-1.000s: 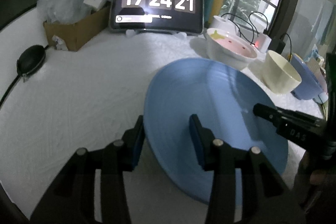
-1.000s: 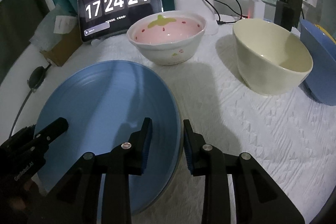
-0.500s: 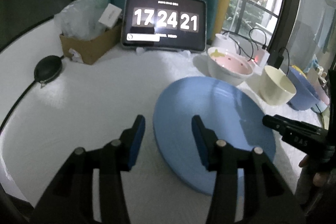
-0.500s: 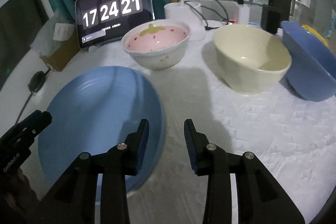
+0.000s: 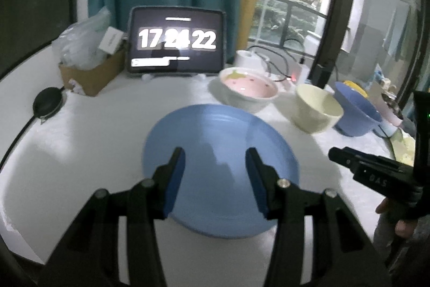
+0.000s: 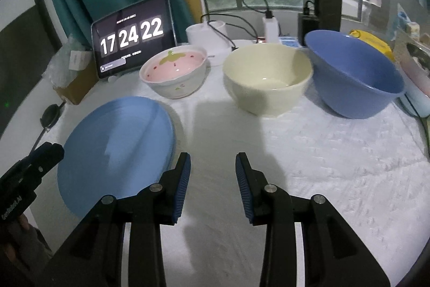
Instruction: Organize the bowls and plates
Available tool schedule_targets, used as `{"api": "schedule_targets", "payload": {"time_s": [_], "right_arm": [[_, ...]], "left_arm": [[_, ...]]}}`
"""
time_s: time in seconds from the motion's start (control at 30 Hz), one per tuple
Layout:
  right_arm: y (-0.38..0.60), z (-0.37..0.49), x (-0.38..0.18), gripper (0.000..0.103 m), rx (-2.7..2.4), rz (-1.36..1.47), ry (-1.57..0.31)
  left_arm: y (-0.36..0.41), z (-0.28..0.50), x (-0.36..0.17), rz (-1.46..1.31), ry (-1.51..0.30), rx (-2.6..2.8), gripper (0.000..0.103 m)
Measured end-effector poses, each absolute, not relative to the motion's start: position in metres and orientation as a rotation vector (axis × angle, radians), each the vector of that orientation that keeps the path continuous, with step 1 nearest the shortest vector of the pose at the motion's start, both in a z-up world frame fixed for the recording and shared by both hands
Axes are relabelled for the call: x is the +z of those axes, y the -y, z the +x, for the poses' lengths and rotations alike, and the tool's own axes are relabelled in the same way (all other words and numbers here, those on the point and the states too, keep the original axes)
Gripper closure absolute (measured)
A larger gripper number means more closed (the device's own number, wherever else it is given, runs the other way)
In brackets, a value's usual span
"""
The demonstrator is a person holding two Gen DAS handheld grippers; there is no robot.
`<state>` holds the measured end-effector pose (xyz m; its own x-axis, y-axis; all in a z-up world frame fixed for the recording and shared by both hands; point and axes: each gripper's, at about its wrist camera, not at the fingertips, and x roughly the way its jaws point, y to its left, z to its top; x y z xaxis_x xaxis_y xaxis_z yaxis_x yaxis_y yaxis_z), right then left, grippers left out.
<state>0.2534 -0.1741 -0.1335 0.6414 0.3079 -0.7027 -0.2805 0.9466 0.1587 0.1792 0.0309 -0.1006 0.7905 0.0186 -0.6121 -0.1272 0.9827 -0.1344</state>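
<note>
A large blue plate [image 5: 220,152] lies flat on the white table; it also shows in the right wrist view [image 6: 115,147]. Behind it stand a pink strawberry bowl [image 6: 174,74], a cream bowl [image 6: 268,77] and a big blue bowl [image 6: 354,77] in a row. My left gripper [image 5: 215,160] is open and empty, raised above the plate's near half. My right gripper [image 6: 212,166] is open and empty, over bare cloth just right of the plate.
A tablet clock [image 5: 176,42] stands at the back. A cardboard box with plastic bags [image 5: 88,66] and a black round device with cable [image 5: 48,104] sit at the left. A white container, chargers and cables [image 6: 242,28] lie behind the bowls.
Both grippers have let go of the blue plate's rim, pulled back and risen. The plate now lies flat on the table. The clock ticked from 21 to 22.
</note>
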Motion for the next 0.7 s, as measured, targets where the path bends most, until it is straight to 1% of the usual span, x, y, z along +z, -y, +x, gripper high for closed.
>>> {"api": "schedule_targets", "payload": {"time_s": [0.7], "right_arm": [[0.268, 0.234, -0.114, 0.066, 0.254, 0.12, -0.735]], "left_arm": [[0.063, 0.191, -0.082, -0.106, -0.657, -0.082, 0.054]]}}
